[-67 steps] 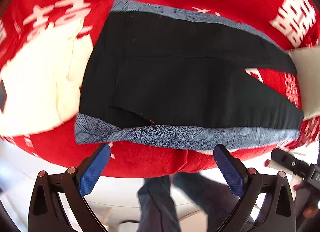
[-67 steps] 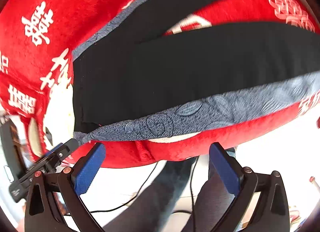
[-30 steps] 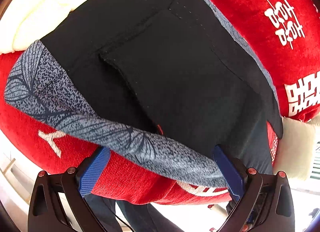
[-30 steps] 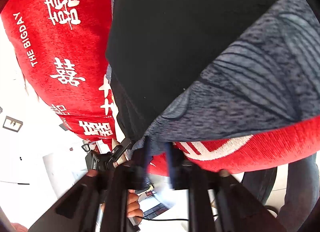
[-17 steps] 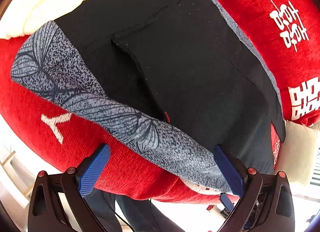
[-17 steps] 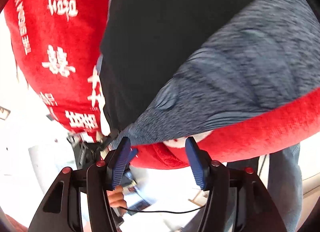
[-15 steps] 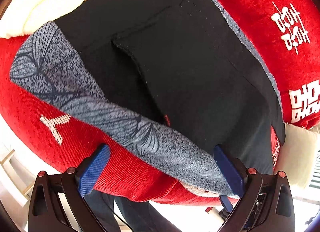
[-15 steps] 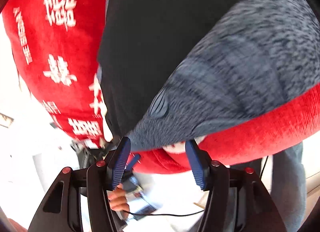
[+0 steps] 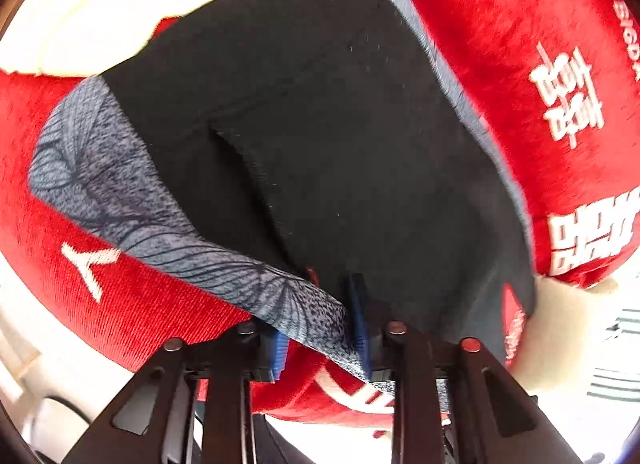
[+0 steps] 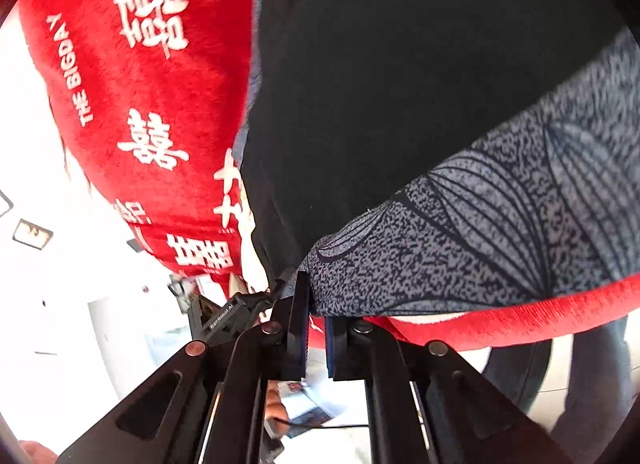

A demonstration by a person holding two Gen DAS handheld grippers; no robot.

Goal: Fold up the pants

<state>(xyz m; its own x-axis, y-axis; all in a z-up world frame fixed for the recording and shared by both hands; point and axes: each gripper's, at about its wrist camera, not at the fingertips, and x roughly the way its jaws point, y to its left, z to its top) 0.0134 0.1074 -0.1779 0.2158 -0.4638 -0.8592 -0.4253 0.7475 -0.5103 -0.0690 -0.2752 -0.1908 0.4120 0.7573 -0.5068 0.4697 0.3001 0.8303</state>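
Pants (image 9: 340,135) lie lengthwise along the near edge, both tongs (image 9: 320,324) (image 10: 316,328) pinching their grey cuff band.

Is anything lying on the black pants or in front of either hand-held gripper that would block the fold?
Nothing visible does. The pants lie bare on the red blanket; the left hand-held gripper is closing on their grey patterned edge, and the right hand-held gripper pinches it.

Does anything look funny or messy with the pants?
Nothing looks torn or spilled. The black pants lie flat on the red blanket; only the patterned grey edge is pinched up by the closing left tool.
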